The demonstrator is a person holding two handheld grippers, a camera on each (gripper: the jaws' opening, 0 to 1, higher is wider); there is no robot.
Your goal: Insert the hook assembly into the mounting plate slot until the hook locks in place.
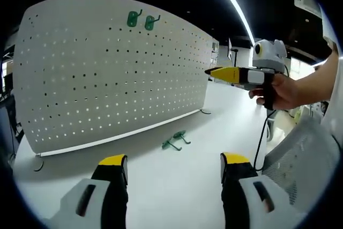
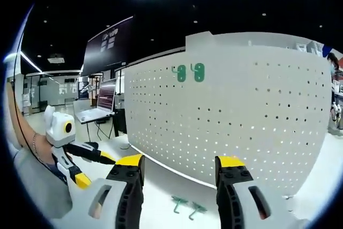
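Left gripper view: the left gripper (image 1: 174, 167) is hovering low over the white tabletop (image 1: 161, 191), jaws spread wide with nothing between them. Just beyond the jaw tips, two green hooks (image 1: 175, 140) are lying loose on the tabletop, close together, a little in front of the pegboard's lower edge. Behind them, the white pegboard (image 1: 107, 73) is standing upright on small feet. Two more green hooks (image 1: 142, 20) are sitting side by side in holes near its top edge. To the right, the right gripper (image 1: 214, 72) is pointing toward the board's end, held in a person's hand (image 1: 281, 92); its jaws are looking nearly closed, with nothing visible between them.

Right gripper view: the right gripper (image 2: 179, 167) is showing yellow-tipped jaws parted, holding nothing. The loose hooks (image 2: 188, 206) are lying on the tabletop between and below the jaws. The left gripper (image 2: 94, 167) is entering at lower left. The mounted hooks (image 2: 190, 72) are showing high on the pegboard (image 2: 241, 116). Farther left, a laptop (image 2: 102, 103) is sitting open.
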